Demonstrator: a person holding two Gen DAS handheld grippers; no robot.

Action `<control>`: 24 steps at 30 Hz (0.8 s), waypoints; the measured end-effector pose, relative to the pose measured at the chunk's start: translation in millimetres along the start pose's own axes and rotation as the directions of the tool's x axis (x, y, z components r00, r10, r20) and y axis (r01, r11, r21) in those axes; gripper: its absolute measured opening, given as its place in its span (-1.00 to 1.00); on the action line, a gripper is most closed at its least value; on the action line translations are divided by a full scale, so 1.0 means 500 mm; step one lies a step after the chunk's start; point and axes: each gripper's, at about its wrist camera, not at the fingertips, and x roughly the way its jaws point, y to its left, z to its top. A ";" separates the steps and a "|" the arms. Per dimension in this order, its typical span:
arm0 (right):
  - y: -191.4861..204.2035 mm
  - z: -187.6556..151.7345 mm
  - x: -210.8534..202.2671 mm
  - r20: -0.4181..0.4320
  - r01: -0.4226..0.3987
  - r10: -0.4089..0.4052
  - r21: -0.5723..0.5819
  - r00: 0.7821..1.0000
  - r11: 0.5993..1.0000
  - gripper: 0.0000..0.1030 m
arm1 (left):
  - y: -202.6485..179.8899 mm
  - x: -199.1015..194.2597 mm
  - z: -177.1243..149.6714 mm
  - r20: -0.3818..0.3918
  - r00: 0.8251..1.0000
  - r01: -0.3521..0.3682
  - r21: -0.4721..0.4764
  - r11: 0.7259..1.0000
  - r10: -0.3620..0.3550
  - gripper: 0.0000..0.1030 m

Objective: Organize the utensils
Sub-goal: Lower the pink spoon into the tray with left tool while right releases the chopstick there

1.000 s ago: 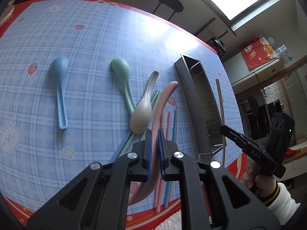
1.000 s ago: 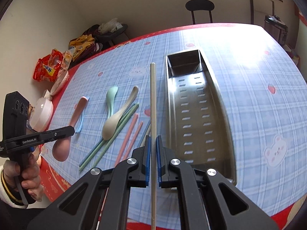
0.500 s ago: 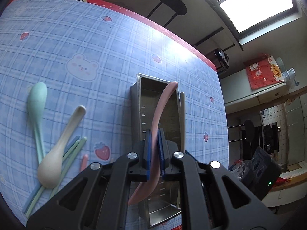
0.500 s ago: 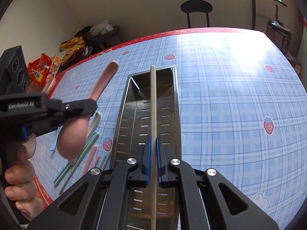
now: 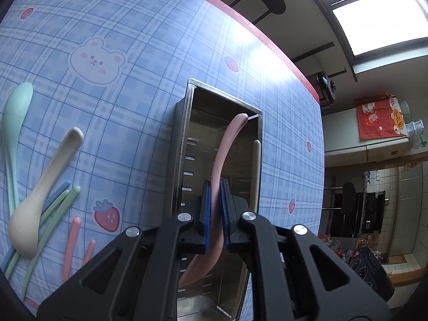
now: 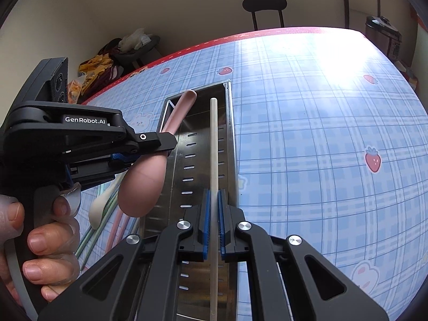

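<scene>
A long steel utensil tray (image 5: 184, 139) (image 6: 230, 123) lies on the blue plaid tablecloth. My left gripper (image 5: 215, 214) (image 6: 160, 147) is shut on a pink spoon (image 5: 227, 144) (image 6: 141, 184), held lengthwise over the tray with its handle pointing to the far end. My right gripper (image 6: 213, 222) is shut on a cream chopstick (image 6: 213, 147) (image 5: 256, 165), held along the tray's right side. Left of the tray lie a cream spoon (image 5: 40, 195), a mint green spoon (image 5: 13, 123), green chopsticks (image 5: 50, 222) and pink chopsticks (image 5: 71, 243).
A person's hand (image 6: 40, 240) holds the left gripper's handle at the left of the right wrist view. The red table edge (image 6: 187, 50) runs along the far side, with a black stool (image 6: 264, 5) behind it. Snack bags (image 6: 93, 69) sit beyond the table's left corner.
My left gripper swung right with the pink spoon, from over the loose utensils to over the tray, and dropped lower. My right gripper brought the chopstick over the tray and lower into it.
</scene>
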 end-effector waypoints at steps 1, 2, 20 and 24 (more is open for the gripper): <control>-0.003 -0.001 0.001 -0.002 -0.003 0.003 0.001 1.000 1.000 -0.88 | -0.002 0.002 0.001 0.003 1.000 -0.005 -0.002 1.000 0.005 -0.78; -0.005 -0.003 0.000 0.000 -0.008 0.008 -0.002 1.000 1.000 -0.88 | -0.004 0.005 0.004 0.004 1.000 -0.008 -0.004 1.000 0.008 -0.78; 0.006 0.021 -0.002 0.007 -0.036 0.036 0.002 0.999 0.999 -0.57 | -0.057 -0.007 0.063 0.028 0.997 0.069 0.047 0.997 -0.070 0.10; 0.018 0.027 -0.036 0.050 -0.022 0.022 -0.005 0.998 1.000 -0.32 | -0.054 -0.071 0.068 0.078 0.993 0.085 0.092 0.992 -0.092 0.14</control>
